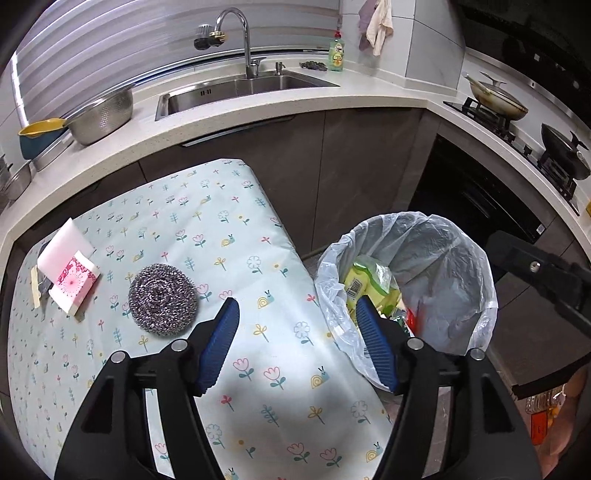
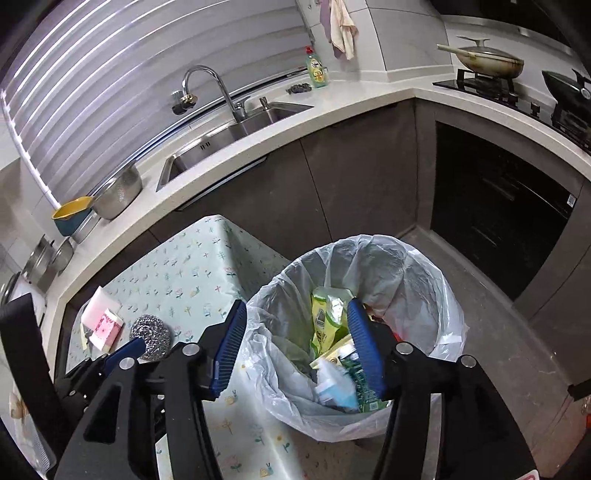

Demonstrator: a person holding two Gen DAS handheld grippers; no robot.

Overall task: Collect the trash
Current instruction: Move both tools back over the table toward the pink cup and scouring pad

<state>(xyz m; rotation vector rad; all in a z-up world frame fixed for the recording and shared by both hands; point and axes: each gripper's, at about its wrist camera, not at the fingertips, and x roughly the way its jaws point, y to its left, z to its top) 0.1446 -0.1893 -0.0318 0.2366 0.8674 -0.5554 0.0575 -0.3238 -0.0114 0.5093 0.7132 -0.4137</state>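
A small table under a floral cloth (image 1: 221,229) is standing in a kitchen corner, with the counter and sink (image 1: 240,88) lying beyond both grippers. The left gripper (image 1: 295,317) is hovering with its jaws spread and empty, a steel scourer (image 1: 162,304) and sponges (image 1: 70,266) lying ahead to its left. The right gripper (image 2: 297,317) is hanging spread and empty over the lined bin (image 2: 424,288), wrappers (image 2: 325,321) sitting directly below its fingers.

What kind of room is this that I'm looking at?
Almost certainly a home kitchen: a stainless steel sink with a curved chrome tap, a lidded pale frying pan on a black gas hob, and a green dish-soap bottle on the white counter.
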